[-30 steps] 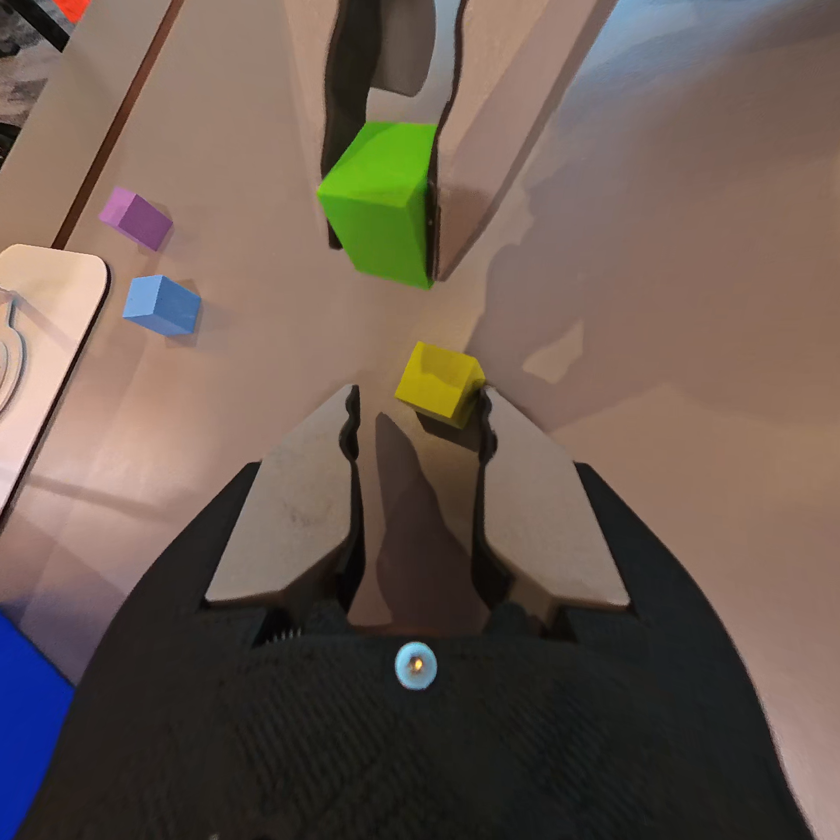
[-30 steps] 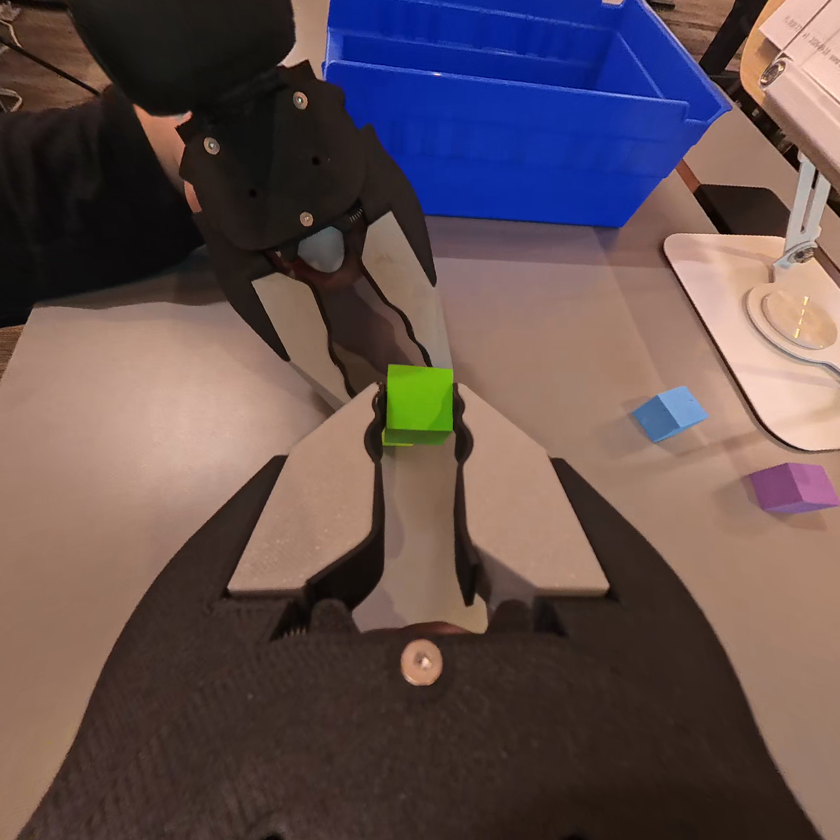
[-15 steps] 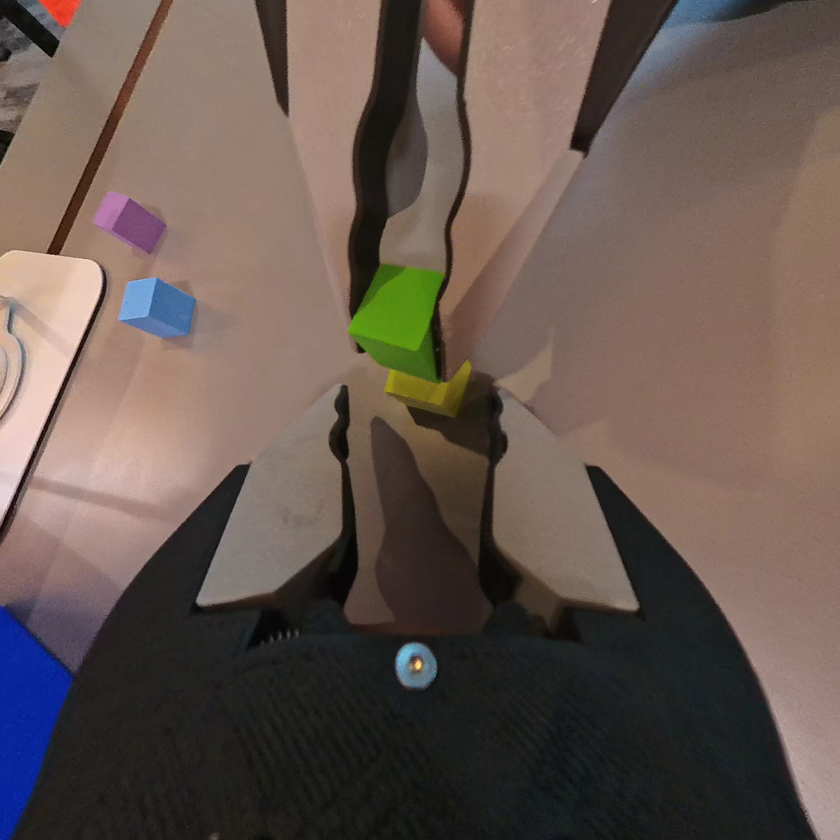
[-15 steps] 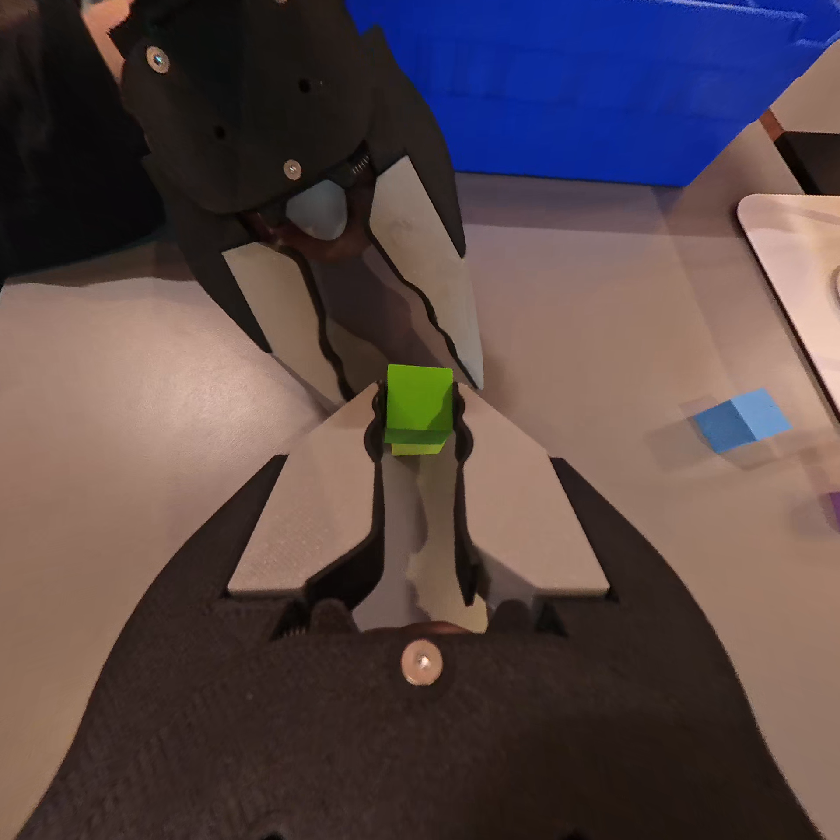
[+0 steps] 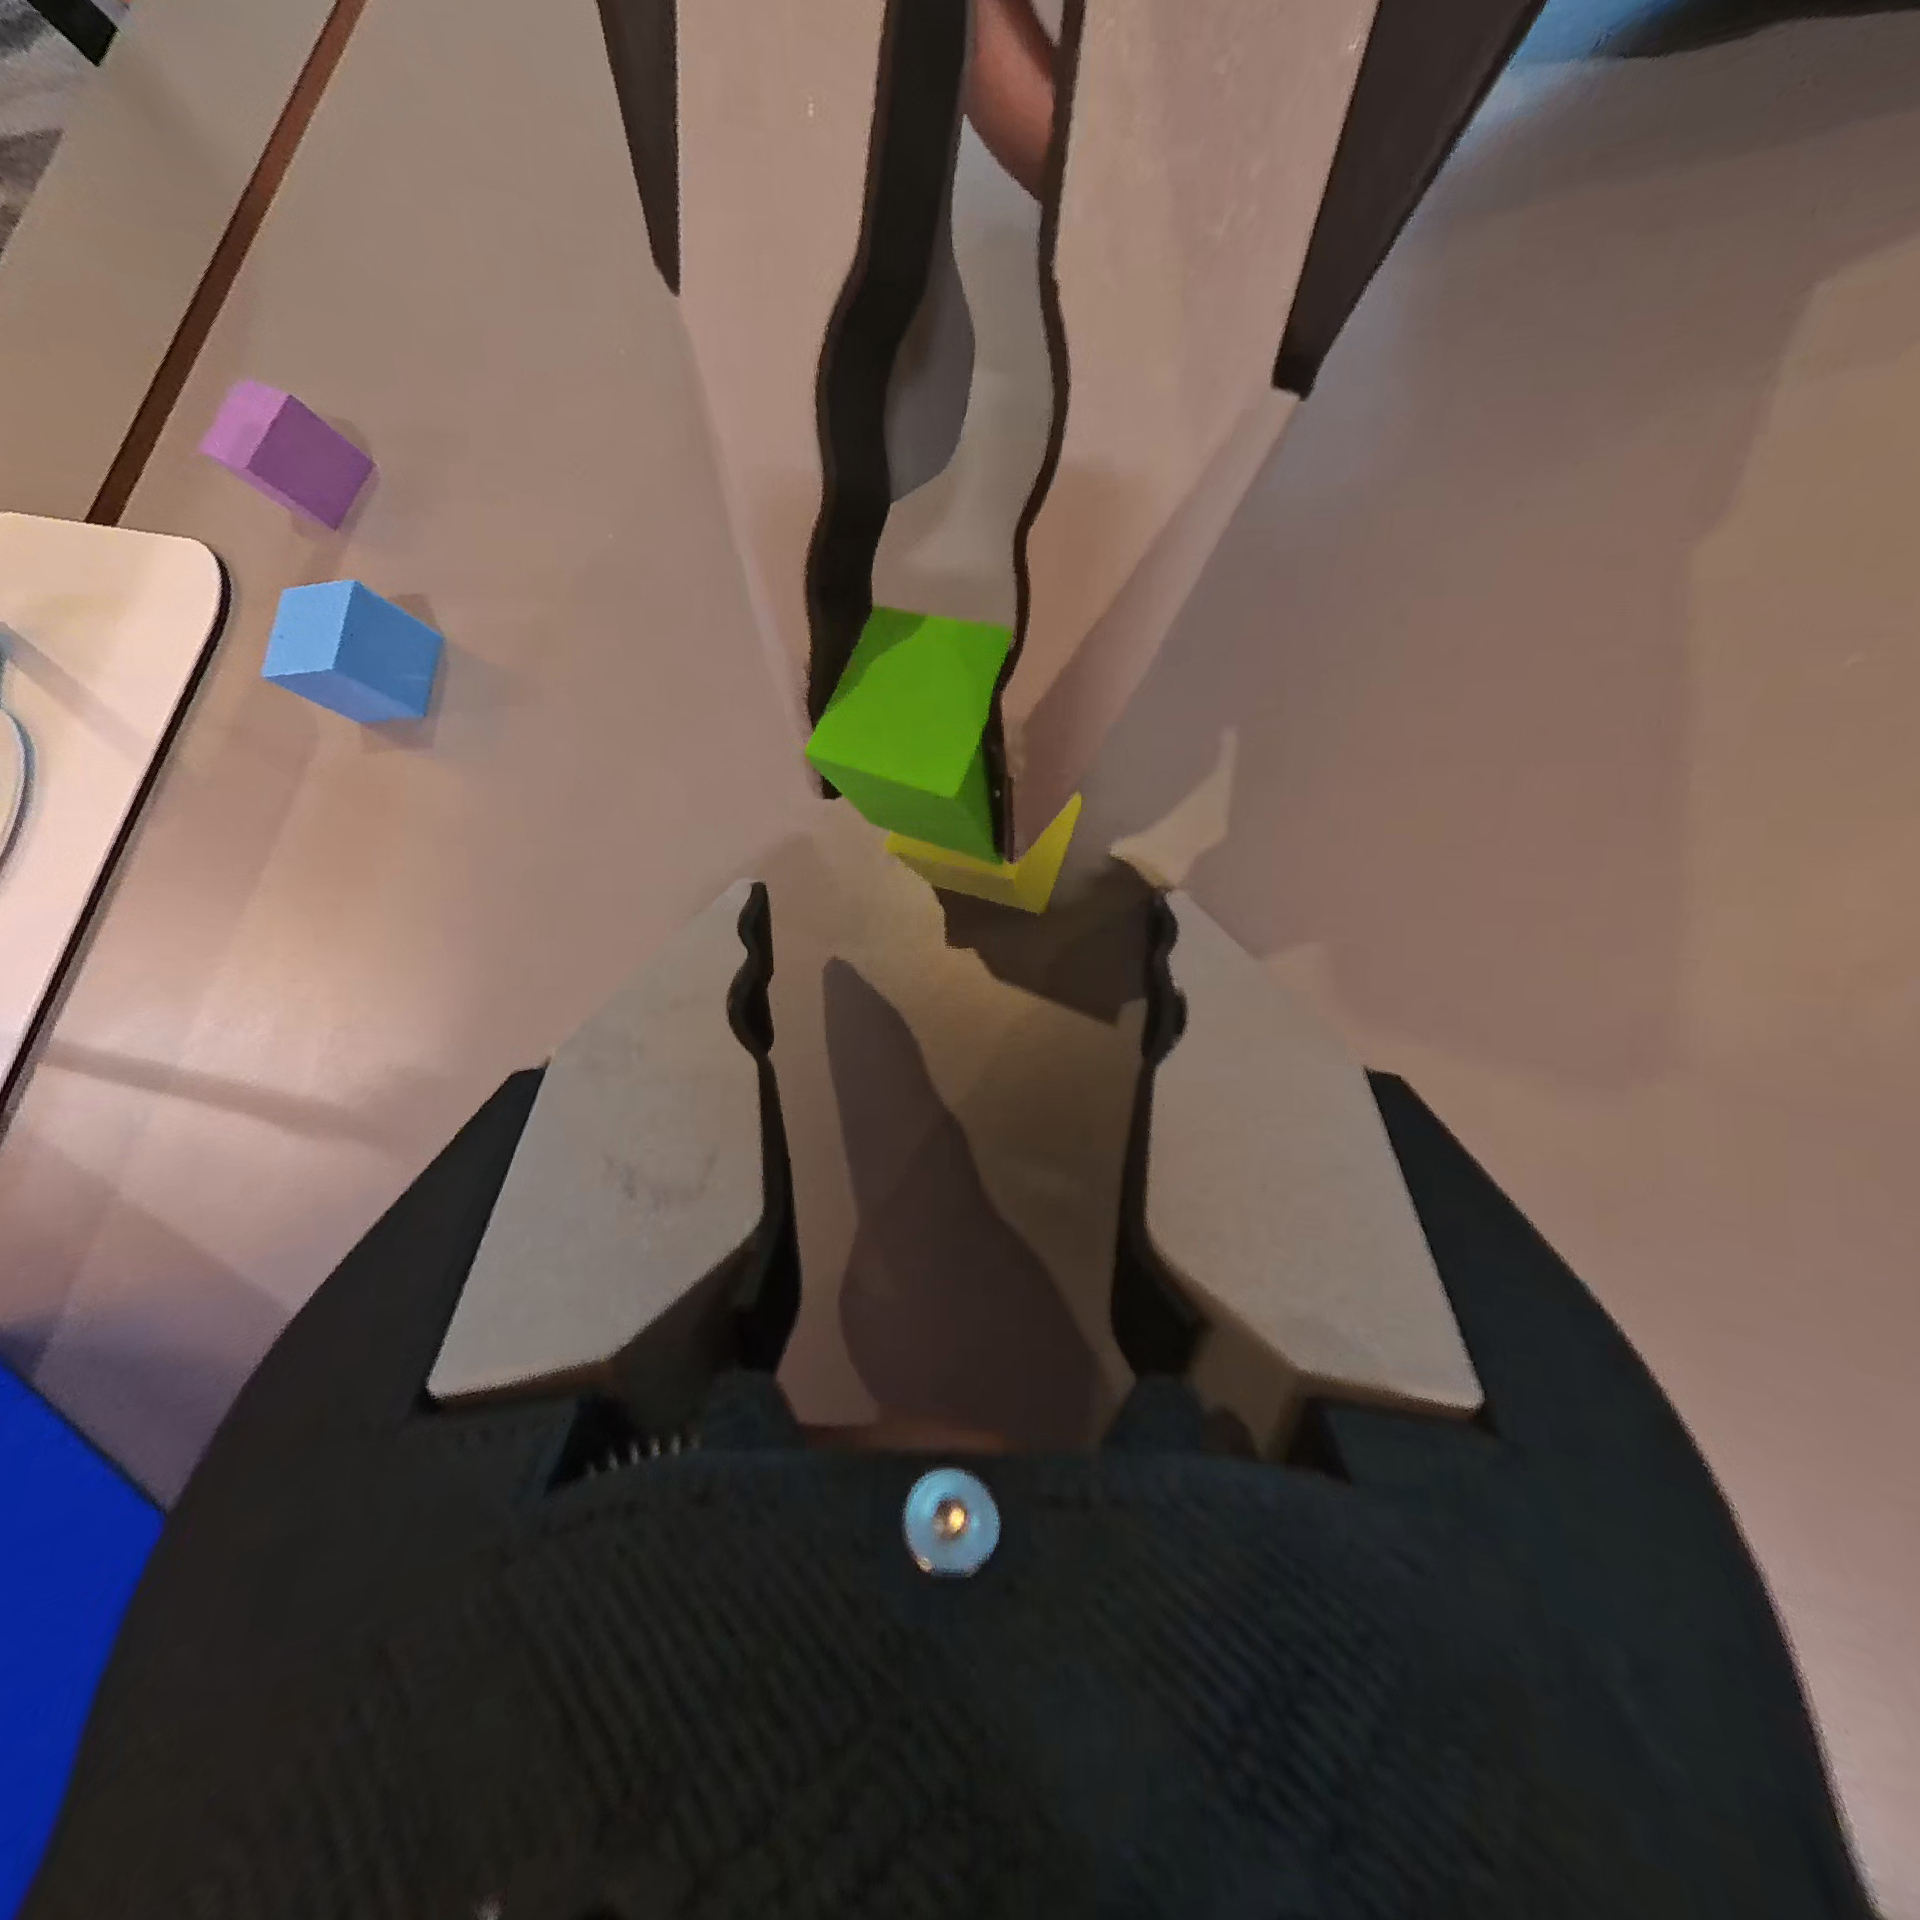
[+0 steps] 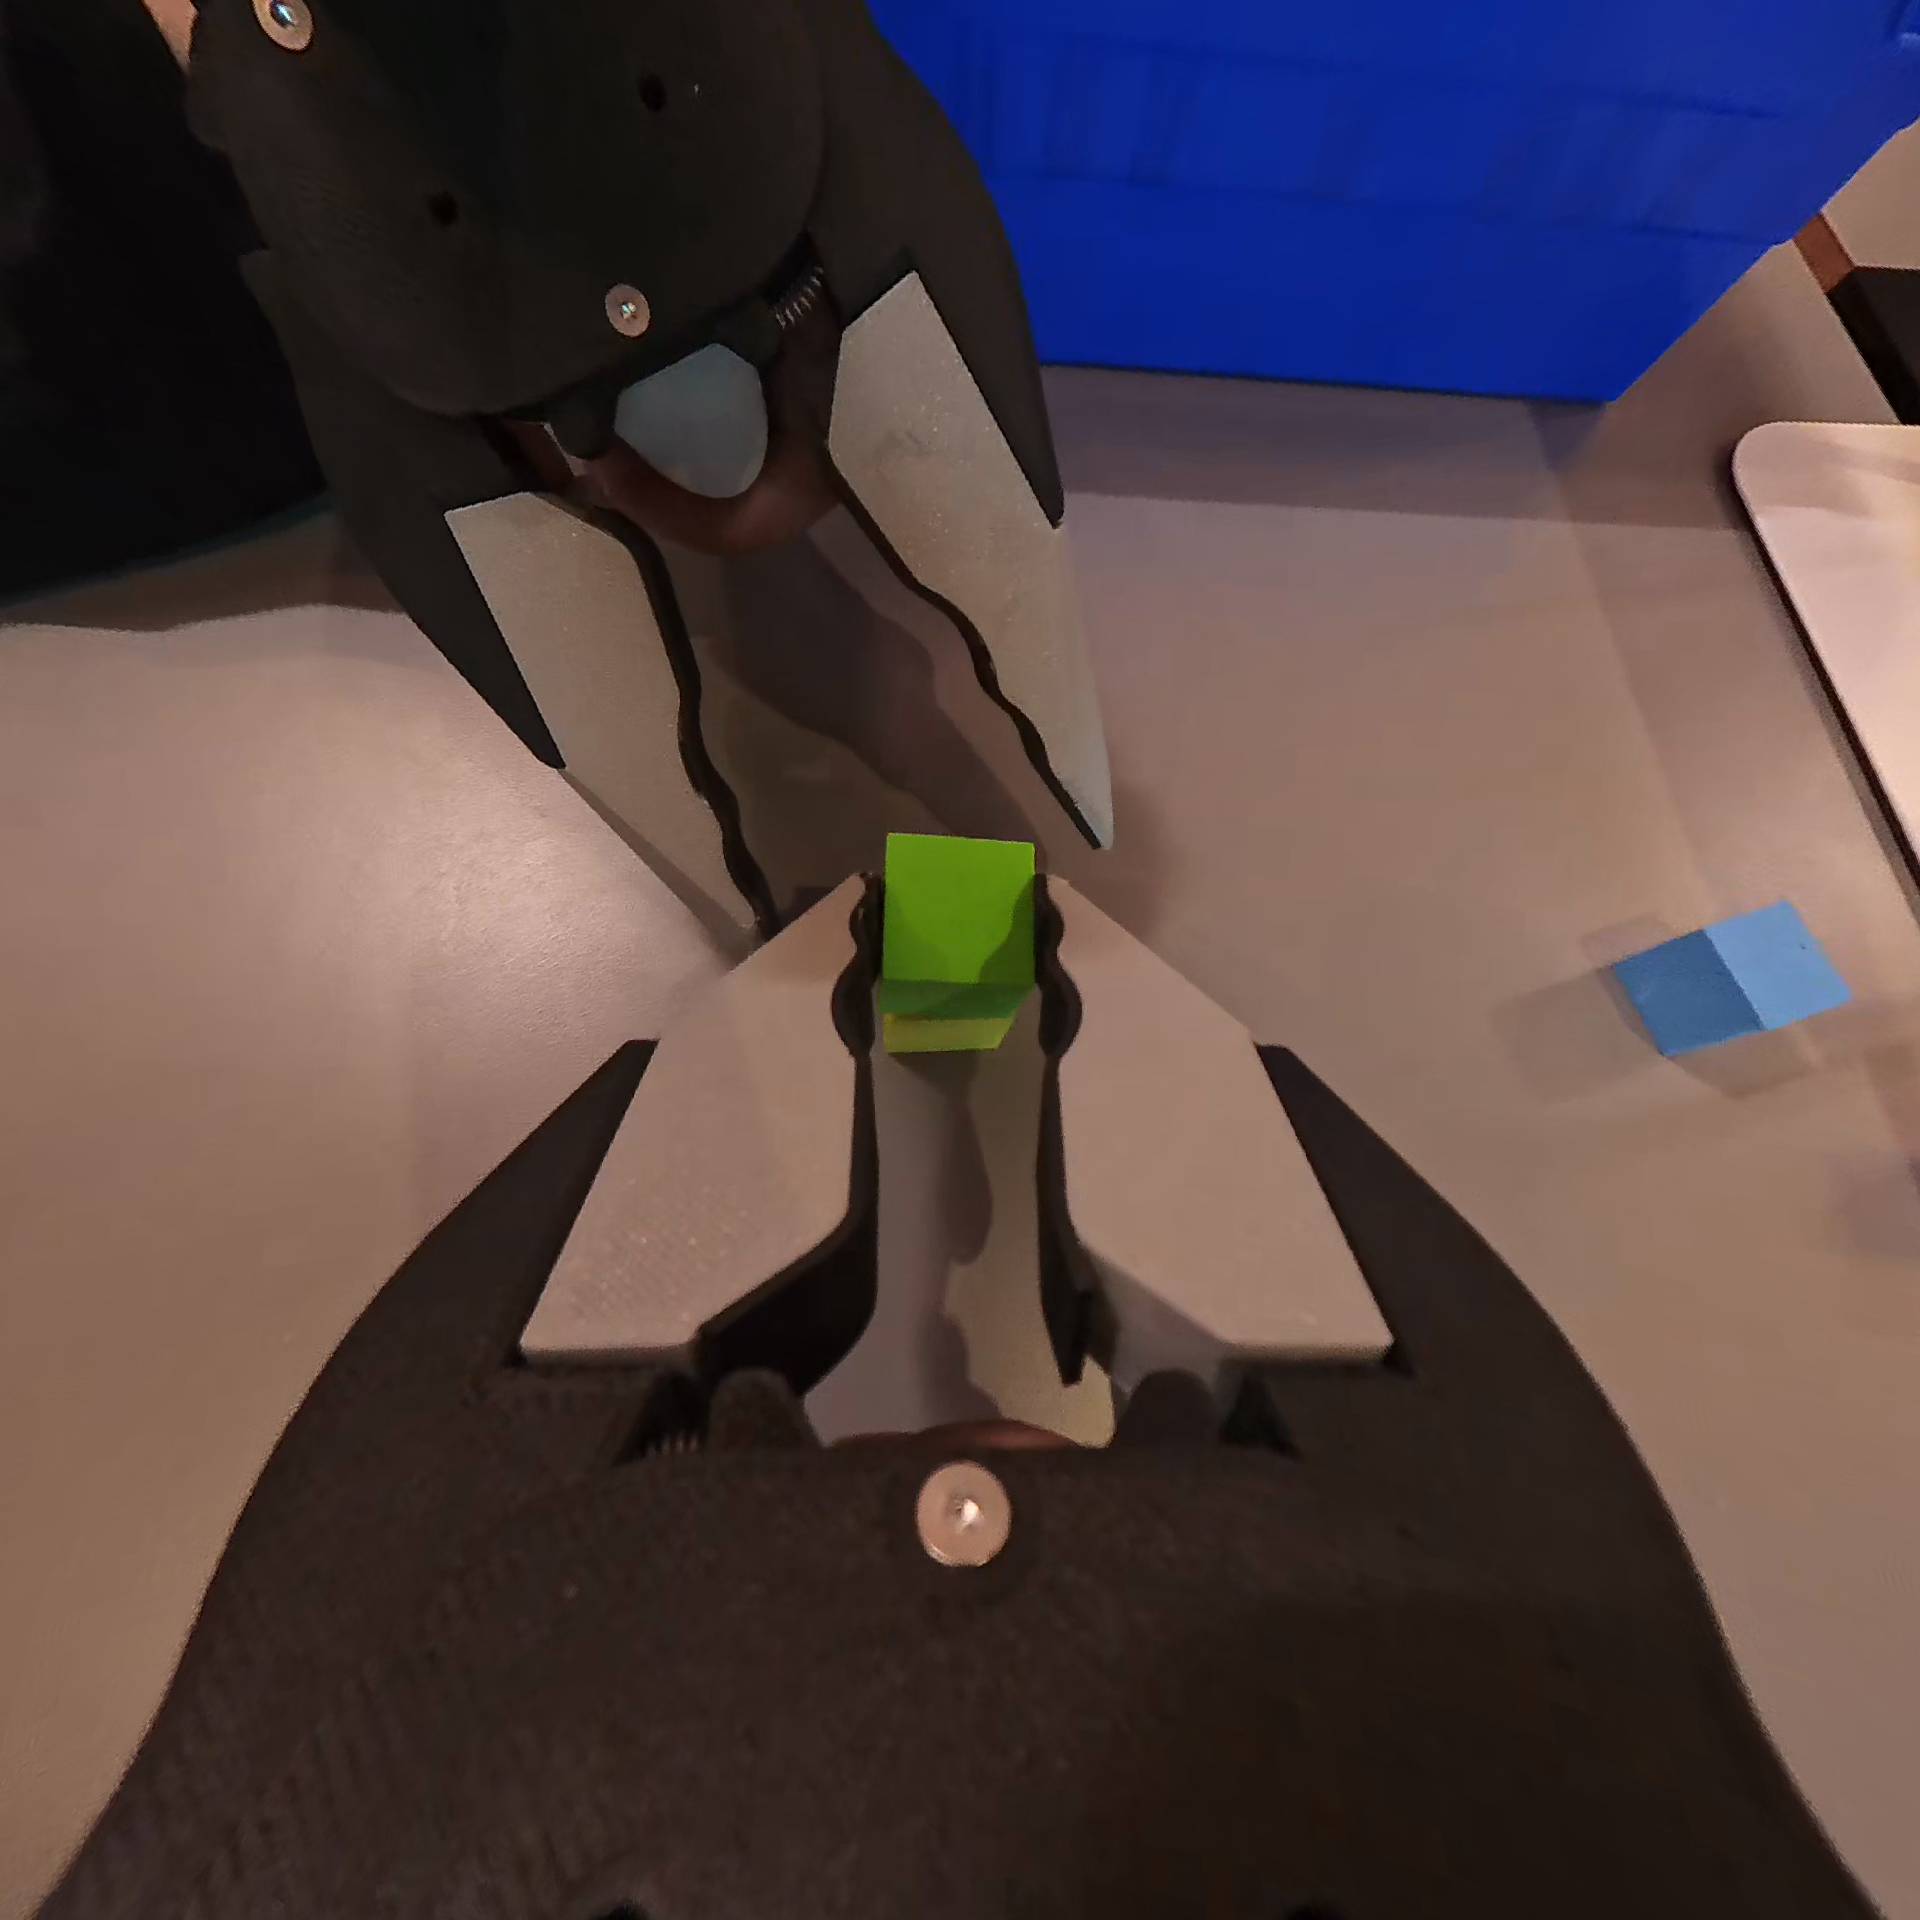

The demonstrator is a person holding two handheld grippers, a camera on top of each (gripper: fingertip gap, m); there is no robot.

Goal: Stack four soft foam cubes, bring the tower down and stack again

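Right wrist view had the right gripper (image 6: 956, 961) clamped on the green cube (image 6: 958, 914), w/ a strip of the yellow cube (image 6: 945, 1032) showing directly beneath; green sat on or just above yellow, contact not clear. Left wrist view showed green skewed vs yellow, corners not lined up, so squaring it looked like the key fix before release. Left gripper (image 5: 956, 935) stood spread wide & empty, tips just beside the pair. Blue cube (image 6: 1730, 977) & purple cube (image 5: 286, 452) lay well apart on the table (image 6: 1351, 727). Yellow was mostly hidden, purple out of the right view.
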